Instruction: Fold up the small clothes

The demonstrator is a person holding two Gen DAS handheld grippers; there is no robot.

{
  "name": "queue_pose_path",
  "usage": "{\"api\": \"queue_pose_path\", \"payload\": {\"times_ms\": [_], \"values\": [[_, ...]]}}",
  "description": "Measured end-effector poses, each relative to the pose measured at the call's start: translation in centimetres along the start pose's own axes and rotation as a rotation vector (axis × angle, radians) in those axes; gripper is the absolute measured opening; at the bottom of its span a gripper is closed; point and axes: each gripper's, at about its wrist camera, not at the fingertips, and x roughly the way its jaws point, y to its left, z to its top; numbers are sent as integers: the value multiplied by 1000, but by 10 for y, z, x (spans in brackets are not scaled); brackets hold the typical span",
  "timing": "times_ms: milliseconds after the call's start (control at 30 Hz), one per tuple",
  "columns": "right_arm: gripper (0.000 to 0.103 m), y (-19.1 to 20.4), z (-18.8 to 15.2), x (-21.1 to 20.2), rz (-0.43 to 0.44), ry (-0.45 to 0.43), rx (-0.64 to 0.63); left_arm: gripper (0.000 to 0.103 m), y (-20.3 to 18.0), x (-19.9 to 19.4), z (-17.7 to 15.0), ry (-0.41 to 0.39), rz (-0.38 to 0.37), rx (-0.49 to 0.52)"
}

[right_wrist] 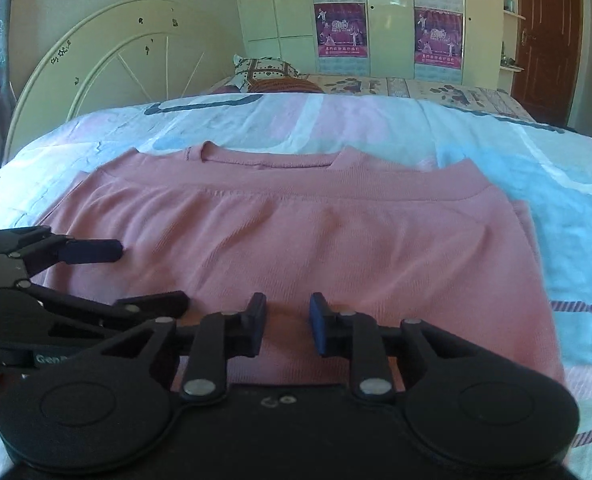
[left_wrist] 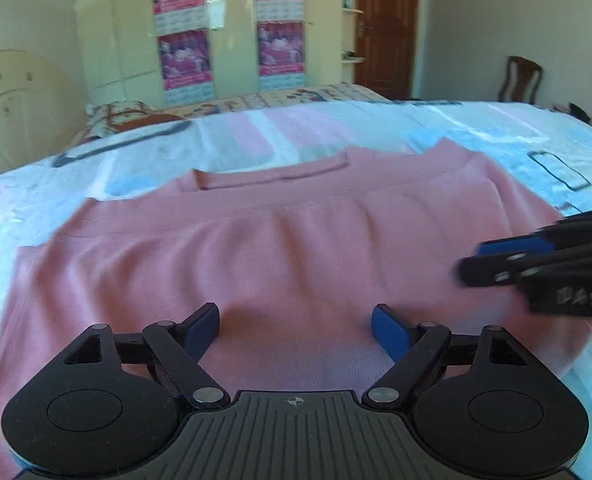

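Left tongs (left_wrist: 295, 330) and right tongs (right_wrist: 288, 322), marked "DAS", hover released over a folded pink knit top (left_wrist: 256, 248).

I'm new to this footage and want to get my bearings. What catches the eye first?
A pink top lies folded across the patterned bedspread, filling the middle of both views. The left gripper hangs wide open over its near edge, and the right gripper beside it has a narrower gap. Behind stands a cream wardrobe with purple posters.
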Motion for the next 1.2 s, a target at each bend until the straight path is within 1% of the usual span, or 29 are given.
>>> {"api": "queue_pose_path", "payload": {"times_ms": [33, 100, 133, 200, 300, 367, 433, 467, 500, 533, 567, 600, 667, 700, 767, 833, 900, 1000, 1033, 1067, 1133, 1167, 1200], "values": [[30, -6, -1, -5, -30, -7, 4, 83, 8, -7, -3, -12, 19, -9], [30, -26, -9, -12, -86, 16, 30, 83, 31, -16, -13, -18, 68, -30], [29, -38, -14, -14, -109, 38, 48, 83, 42, -17, -18, -2, 89, -38], [28, -58, -23, -22, -127, 37, 81, 83, 69, -22, -30, 19, 105, -86], [29, -76, -31, -37, -193, 30, 104, 83, 96, -36, -46, 25, 166, -124], [28, -87, -37, -42, -198, 38, 141, 83, 109, -45, -55, 19, 166, -163], [28, -84, -40, -46, -198, 45, 137, 83, 111, -51, -60, 34, 220, -164], [28, -78, -39, -50, -206, 40, 119, 83, 108, -56, -60, 23, 218, -171], [33, -69, -37, -56, -193, 14, 106, 83, 103, -62, -59, 10, 203, -187], [33, -61, -36, -62, -166, -15, 105, 83, 94, -67, -58, -5, 181, -189], [33, -51, -36, -66, -131, -33, 105, 83, 81, -71, -55, -25, 162, -171], [33, -40, -36, -65, -101, -30, 94, 83, 65, -72, -52, -39, 145, -147], [32, -14, -38, -56, -57, -5, 49, 83, 37, -67, -49, -31, 91, -113], [31, -3, -40, -50, -49, 13, 32, 83, 26, -62, -49, -20, 82, -96], [31, 6, -46, -41, -63, 57, 18, 83, 20, -53, -52, 15, 99, -93], [30, 3, -54, -41, -89, 67, 1, 83, 29, -50, -59, 49, 118, -129], [29, -11, -58, -50, -112, 66, 19, 83, 45, -59, -69, 41, 164, -145], [29, -42, -63, -63, -188, 74, 71, 83, 80, -69, -82, 44, 244, -198], [29, -54, -65, -65, -193, 80, 100, 83, 94, -71, -86, 46, 254, -237], [29, -63, -66, -66, -175, 82, 127, 83, 102, -72, -87, 42, 241, -264], [27, -63, -64, -67, -163, 92, 131, 83, 107, -72, -84, 39, 280, -256], [26, -61, -61, -69, -173, 80, 130, 83, 109, -73, -83, 35, 280, -258], [27, -60, -58, -74, -183, 43, 146, 83, 111, -74, -83, 31, 276, -271]]}}
